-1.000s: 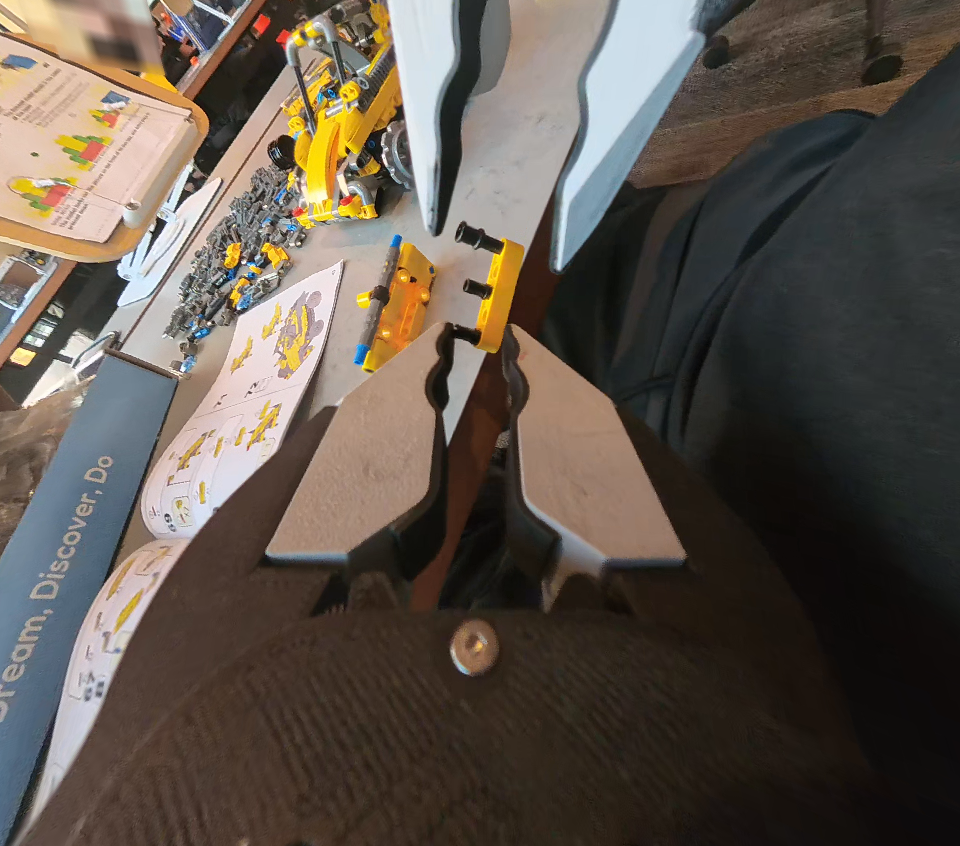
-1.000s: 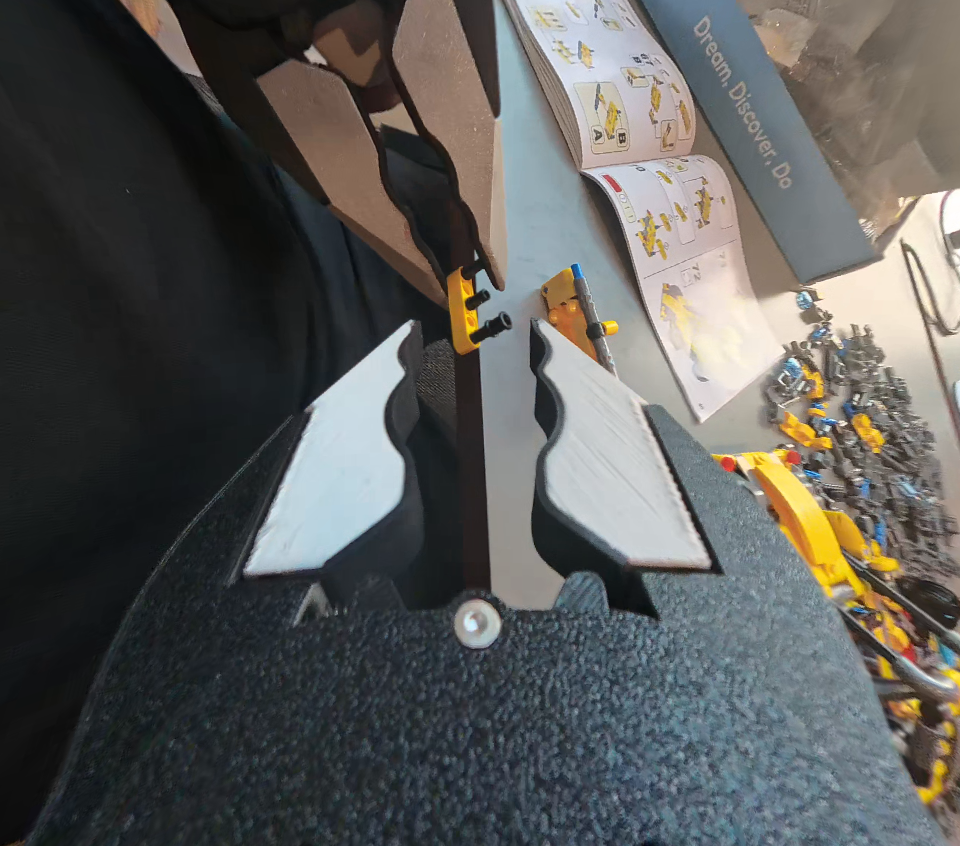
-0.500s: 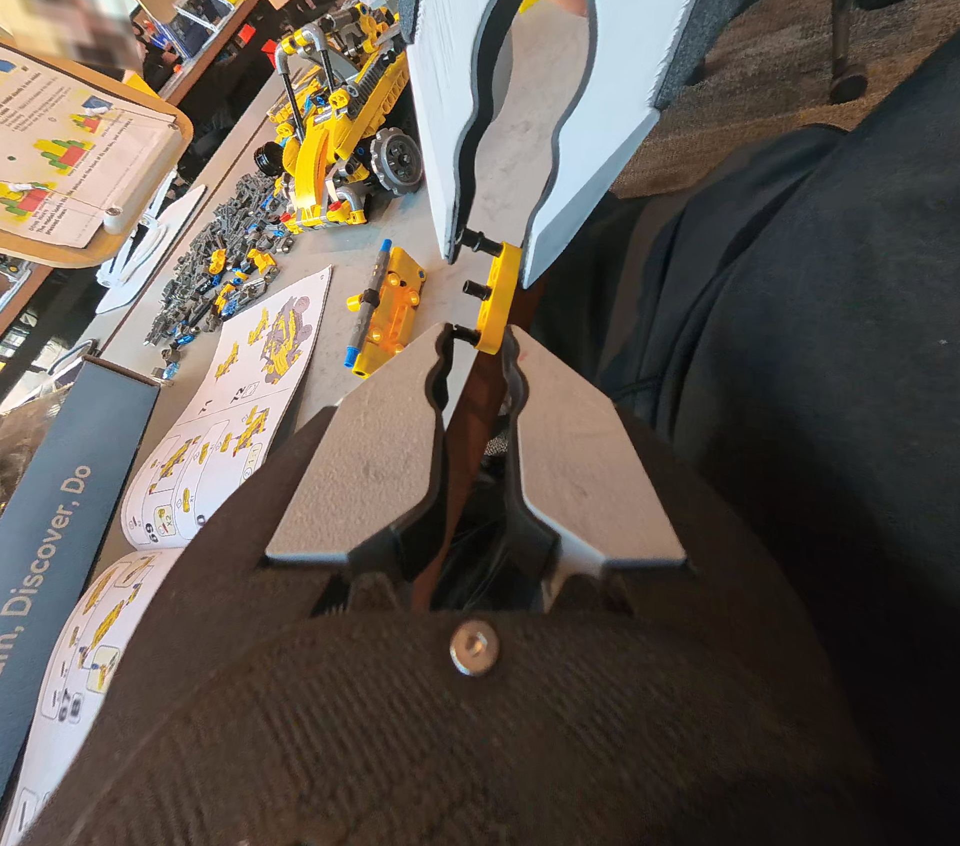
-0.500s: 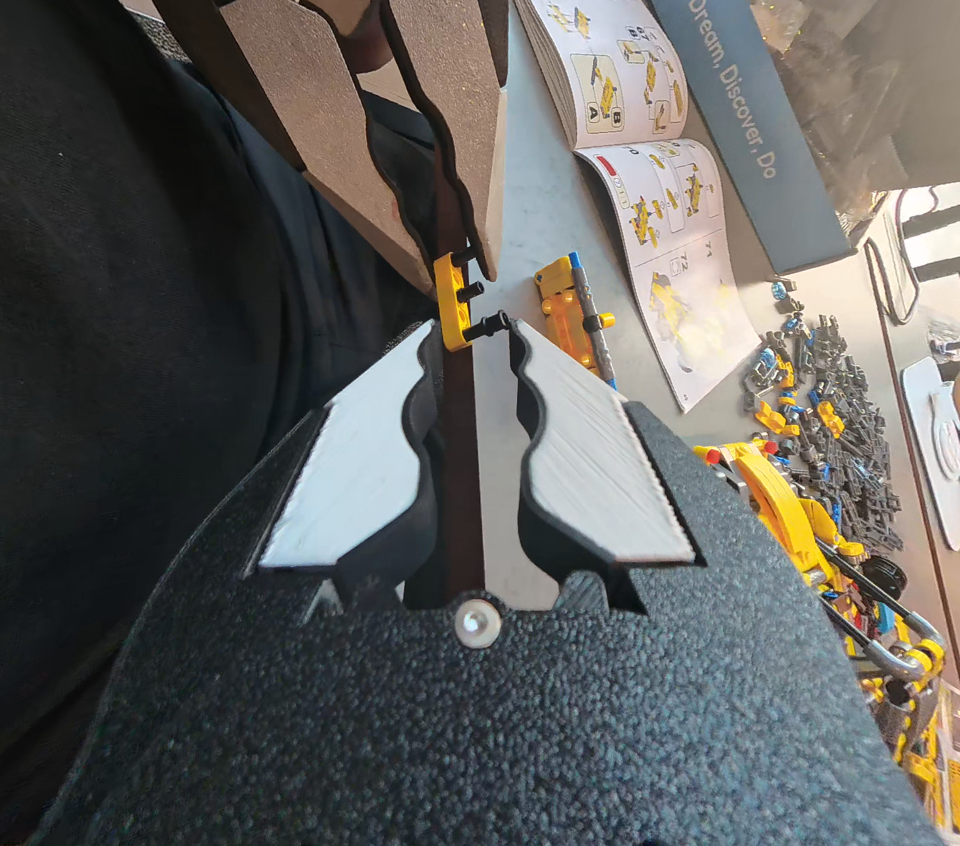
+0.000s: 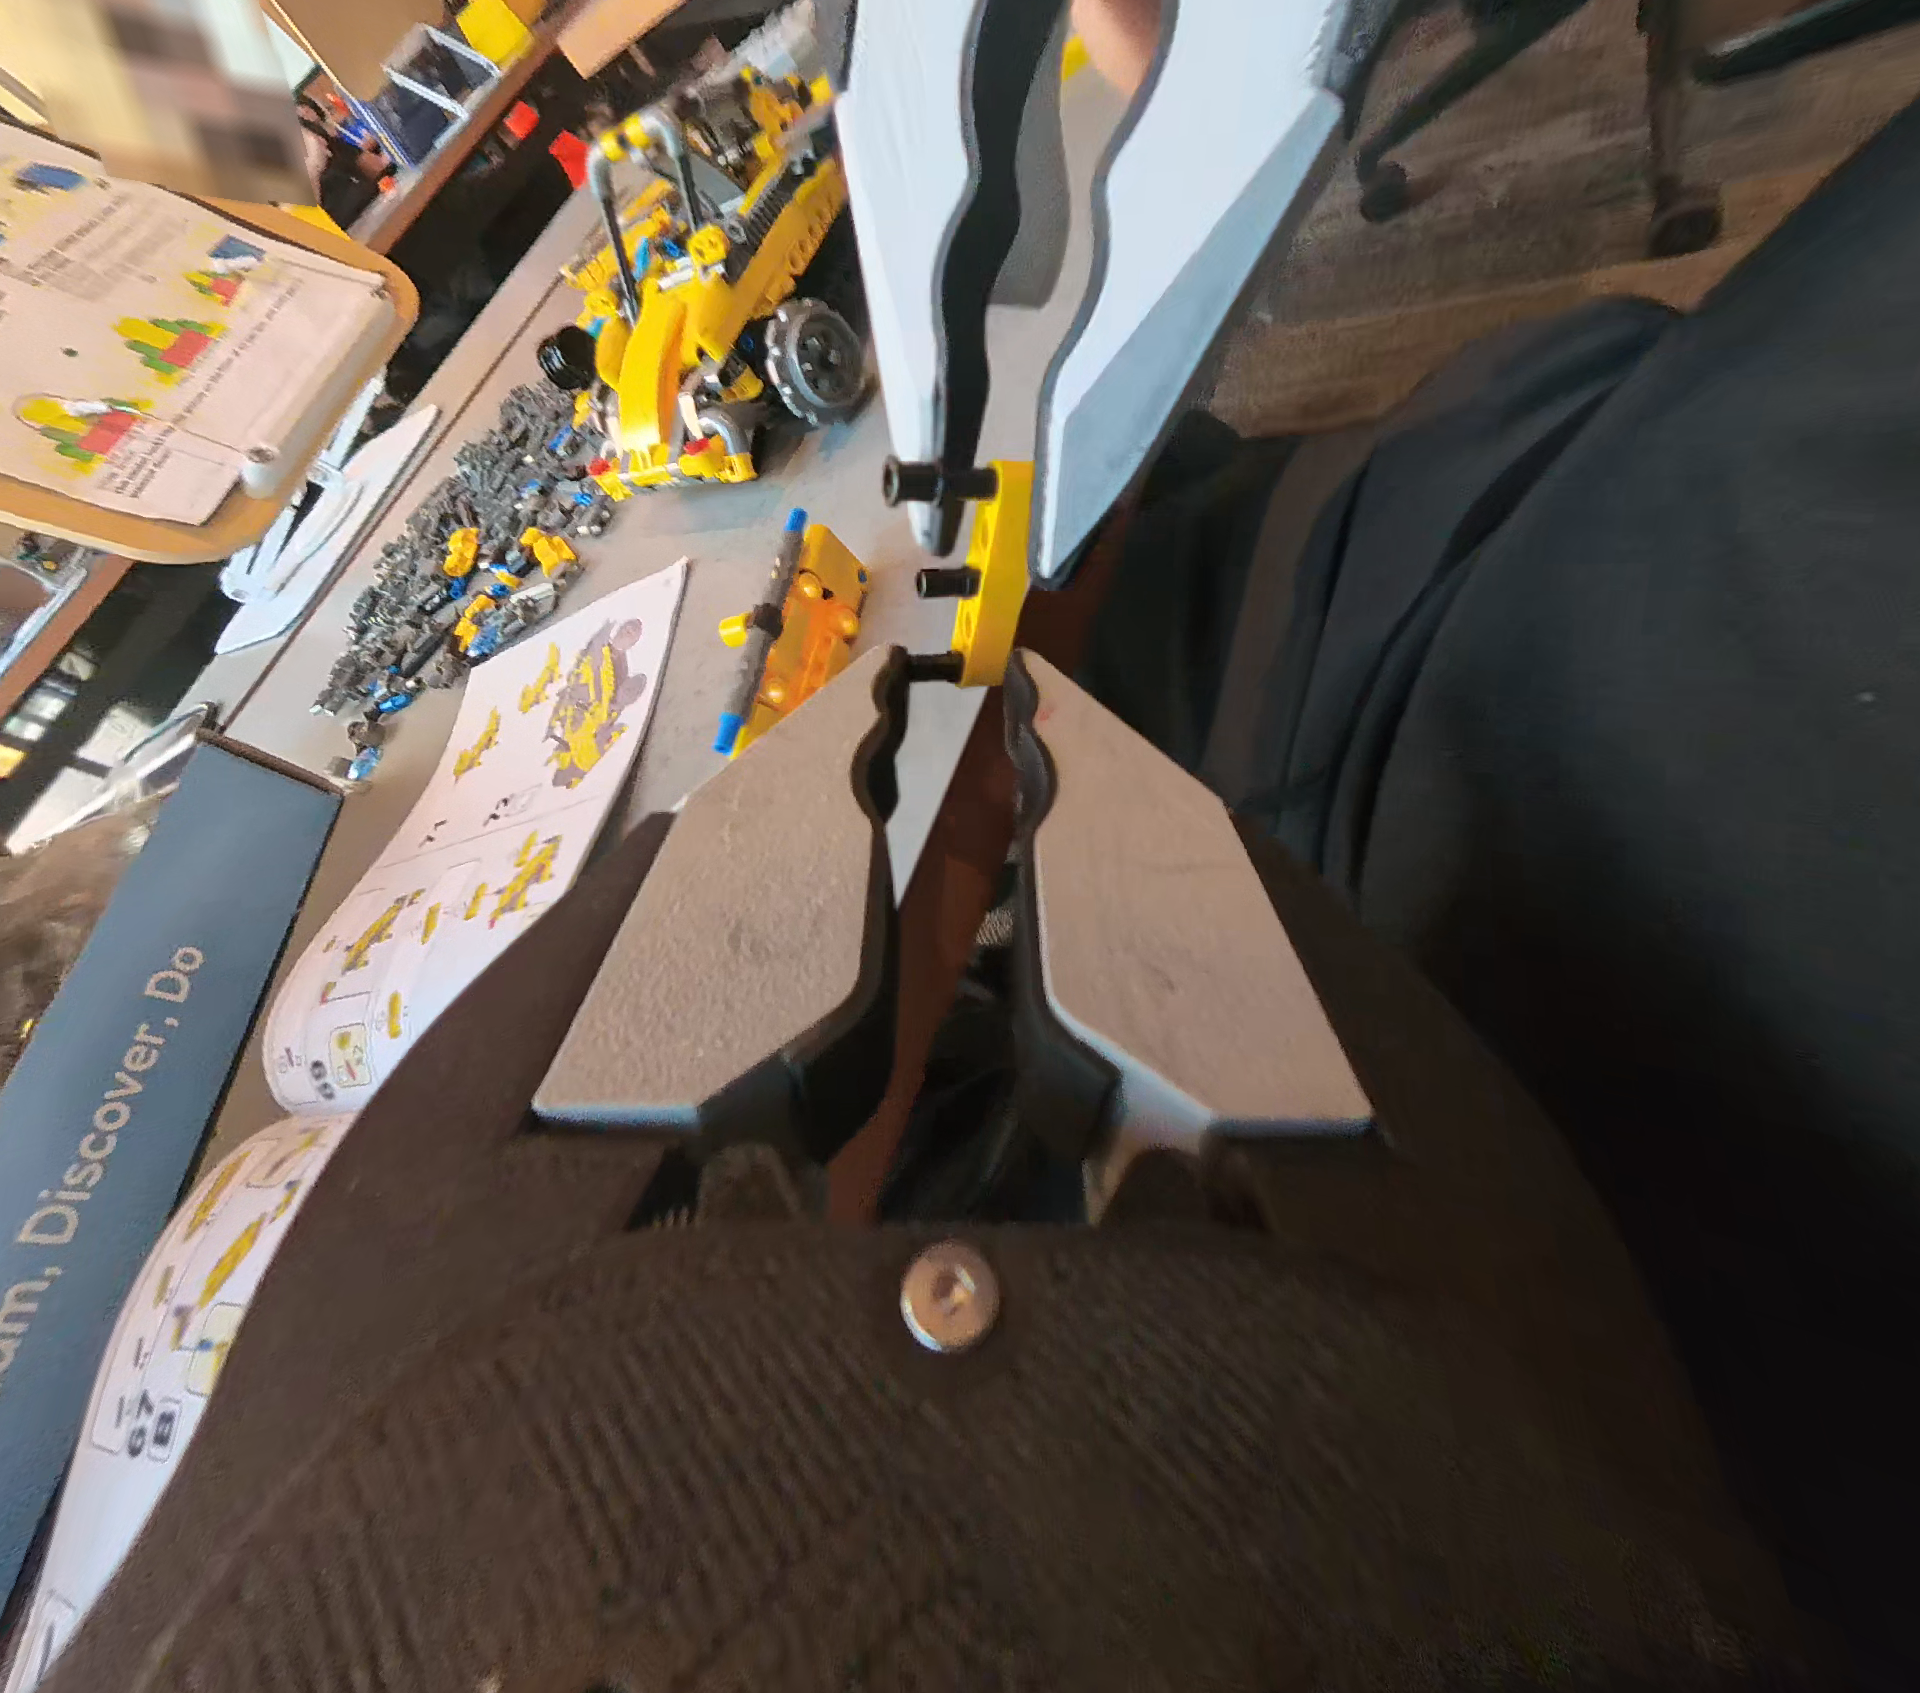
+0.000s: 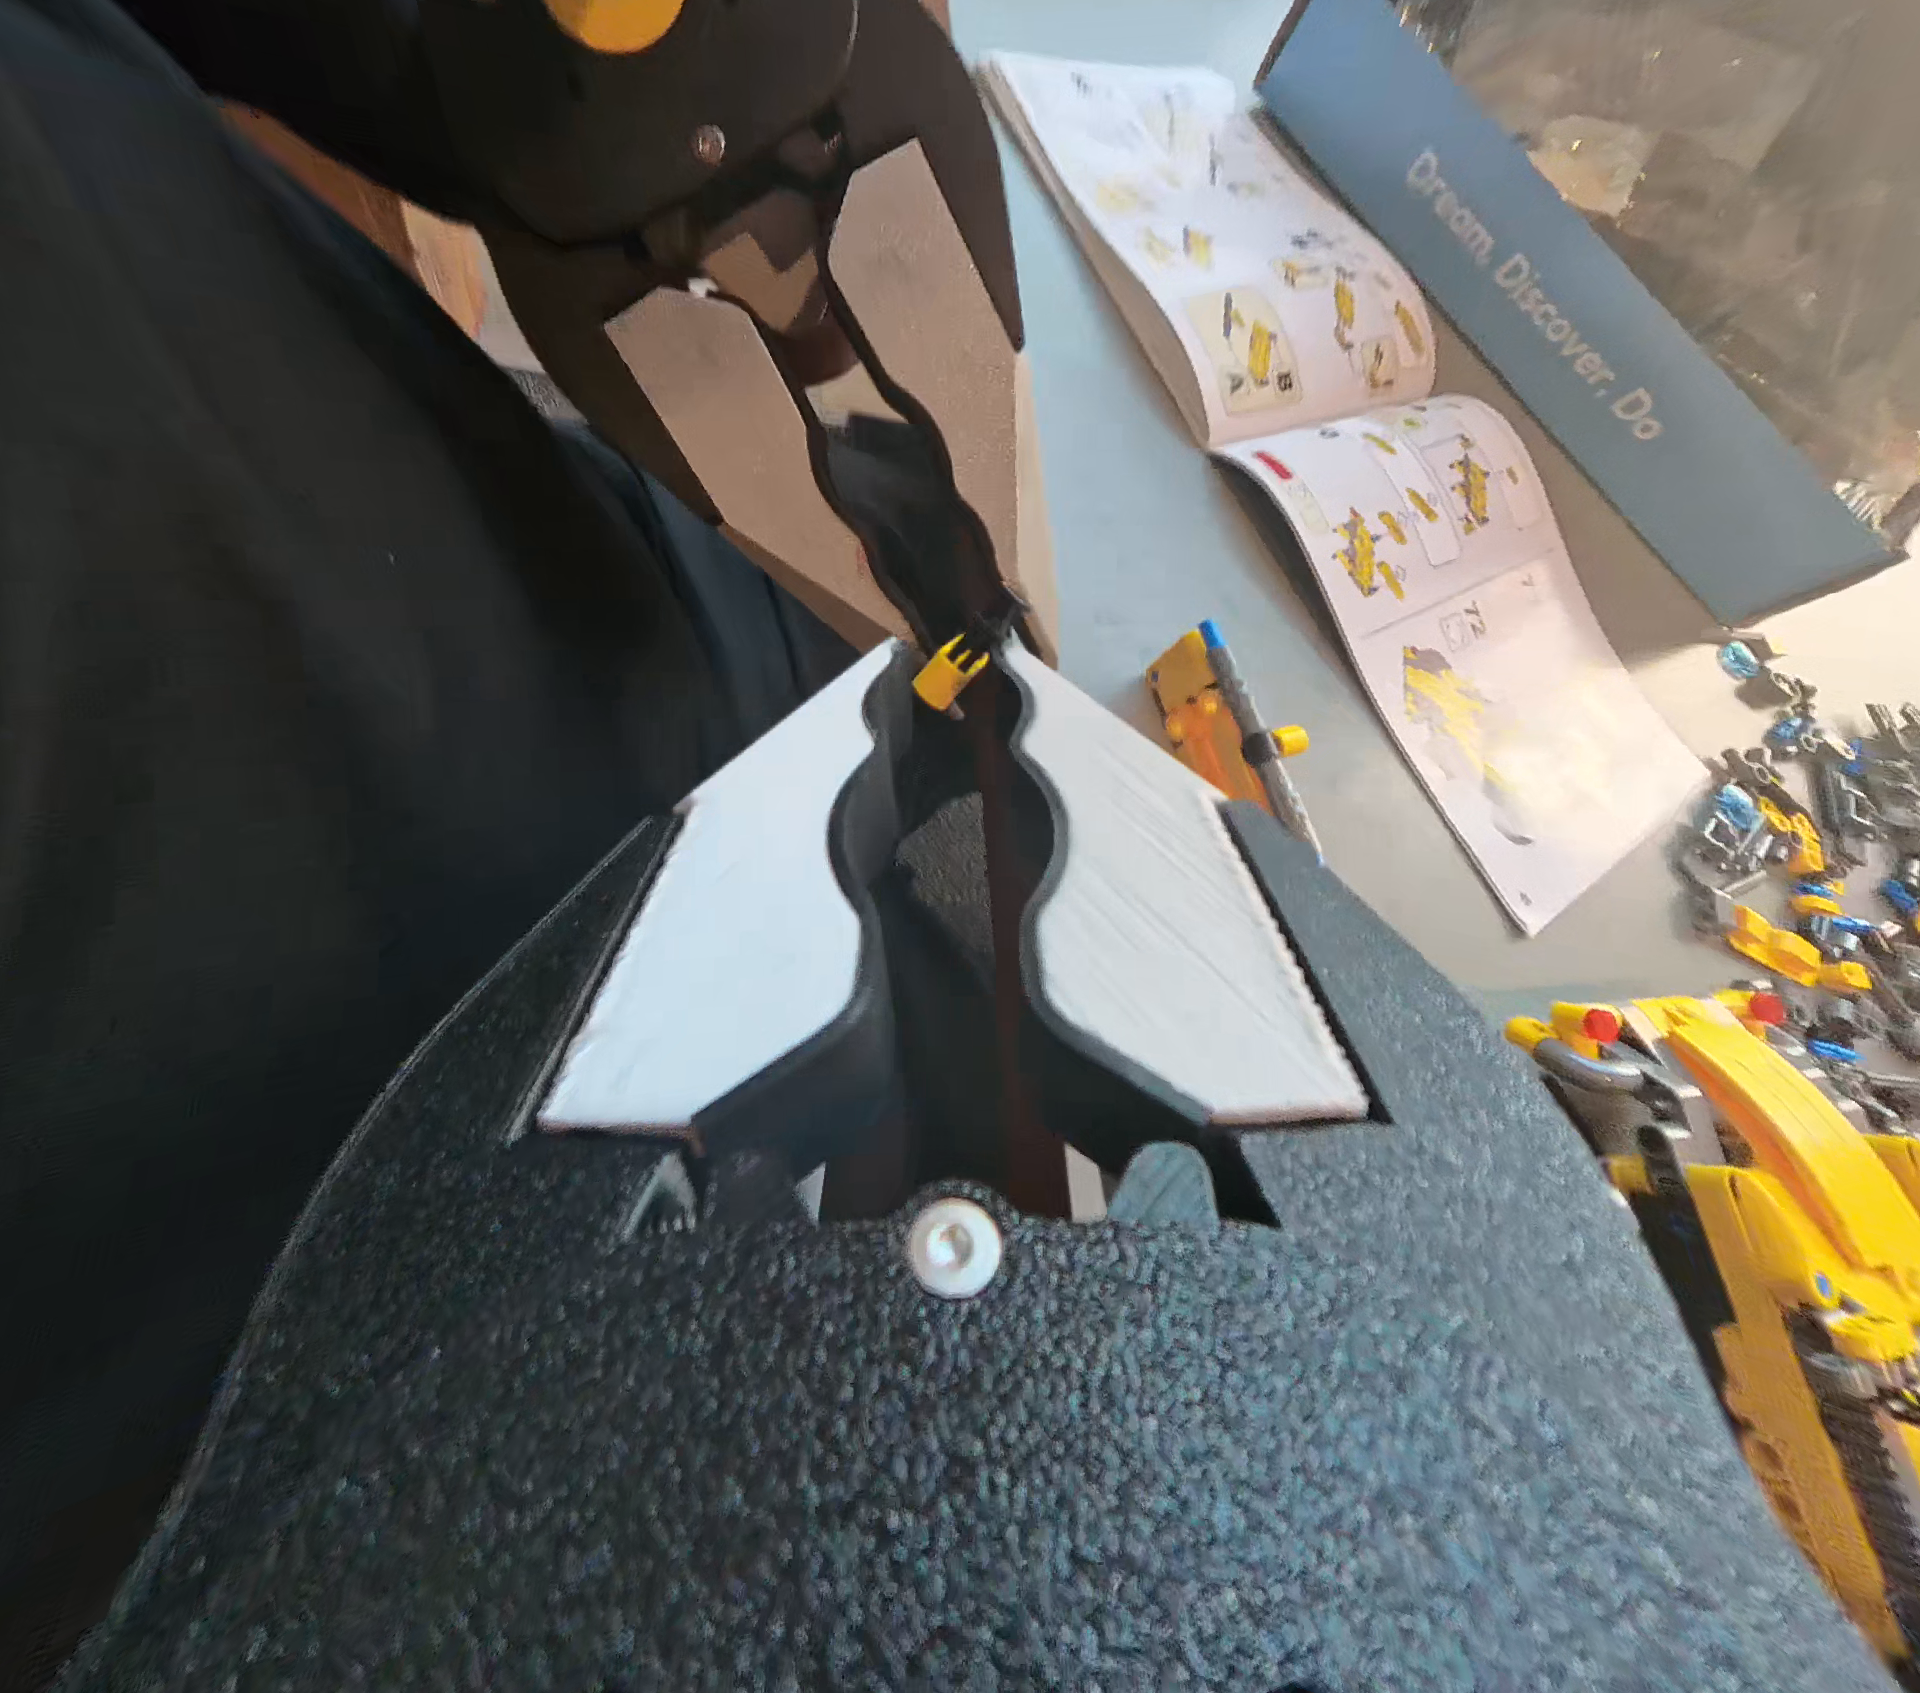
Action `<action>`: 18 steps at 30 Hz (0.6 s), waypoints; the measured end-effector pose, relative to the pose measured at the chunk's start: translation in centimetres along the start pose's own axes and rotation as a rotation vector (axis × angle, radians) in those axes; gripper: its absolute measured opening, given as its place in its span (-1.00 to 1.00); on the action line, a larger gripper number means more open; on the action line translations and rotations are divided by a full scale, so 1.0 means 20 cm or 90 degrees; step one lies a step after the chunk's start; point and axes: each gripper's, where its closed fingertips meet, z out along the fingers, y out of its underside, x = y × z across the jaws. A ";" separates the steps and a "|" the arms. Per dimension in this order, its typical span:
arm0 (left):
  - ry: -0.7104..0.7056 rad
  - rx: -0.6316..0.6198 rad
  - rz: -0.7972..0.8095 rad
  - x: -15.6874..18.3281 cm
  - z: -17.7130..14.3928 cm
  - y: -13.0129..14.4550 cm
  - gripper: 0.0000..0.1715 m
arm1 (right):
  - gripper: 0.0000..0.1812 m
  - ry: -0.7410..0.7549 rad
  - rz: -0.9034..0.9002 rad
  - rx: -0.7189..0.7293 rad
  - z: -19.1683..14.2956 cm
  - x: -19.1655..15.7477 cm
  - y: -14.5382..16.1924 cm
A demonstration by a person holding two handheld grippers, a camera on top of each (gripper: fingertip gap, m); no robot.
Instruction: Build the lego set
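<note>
2 grippers meeting on 1 yellow beam (image 5: pixel 992 578) with 3 black pins, left gripper (image 5: pixel 951 677) closed on its near end, right gripper (image 6: pixel 961 675) pinching the far end, contact partly hidden, yellow subassembly (image 5: pixel 805 615), open manual (image 5: pixel 540 770), blurred parts pile (image 5: pixel 468 542) on grey table (image 5: pixel 935 812).

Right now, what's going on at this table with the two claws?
A person holds two claws over the table edge. The left claw grips one end of a small yellow beam with black pins; the right claw has closed on its other end. A yellow sub-assembly, an open instruction booklet and loose parts lie nearby.
</note>
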 end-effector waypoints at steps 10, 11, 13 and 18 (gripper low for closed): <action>0.039 0.086 -0.049 0.01 -0.05 -0.09 -0.82 | -0.44 -0.089 0.112 0.116 -0.09 0.01 -0.09; 0.048 0.098 -0.054 0.02 -0.05 -0.11 -0.82 | -0.44 -0.106 0.121 0.125 -0.09 -0.01 -0.10; 0.060 0.117 -0.061 0.03 -0.07 -0.13 -0.82 | -0.38 -0.139 0.127 0.145 -0.10 -0.04 -0.12; 0.081 0.138 -0.078 0.04 -0.08 -0.15 -0.82 | -0.49 -0.124 0.103 0.144 -0.10 -0.03 -0.11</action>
